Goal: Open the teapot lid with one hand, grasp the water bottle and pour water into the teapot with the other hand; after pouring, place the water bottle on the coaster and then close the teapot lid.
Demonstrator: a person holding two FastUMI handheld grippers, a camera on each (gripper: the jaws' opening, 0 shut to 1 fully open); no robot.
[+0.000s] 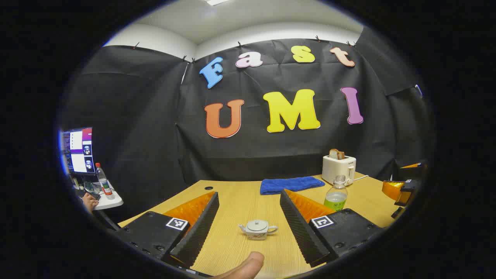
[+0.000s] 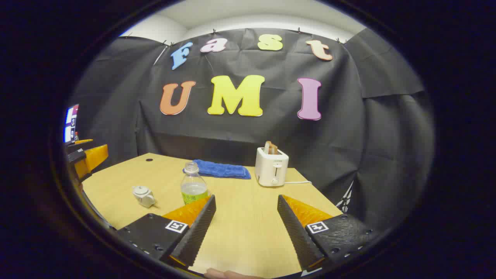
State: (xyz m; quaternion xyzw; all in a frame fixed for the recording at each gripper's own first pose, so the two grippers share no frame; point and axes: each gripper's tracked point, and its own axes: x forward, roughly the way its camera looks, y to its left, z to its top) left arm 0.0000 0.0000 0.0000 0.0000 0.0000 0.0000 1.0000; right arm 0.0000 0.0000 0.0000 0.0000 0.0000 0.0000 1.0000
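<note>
Here, the left claw (image 1: 248,228) is wide apart with the small white teapot (image 1: 257,229) between its fingers, lid on. The right claw (image 2: 246,232) is apart too, with the clear plastic water bottle (image 2: 193,183) ahead to its left on the wooden bench (image 2: 240,217).

Toaster (image 2: 272,167) w/ bread (image 2: 270,147) at table back; blue towel (image 2: 221,169) beside; monitor (image 1: 78,150) far left.

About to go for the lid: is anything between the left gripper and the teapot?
Nothing visible. The teapot sits on bare table straight ahead between the open left gripper fingers; the water bottle stands off to the side.
</note>
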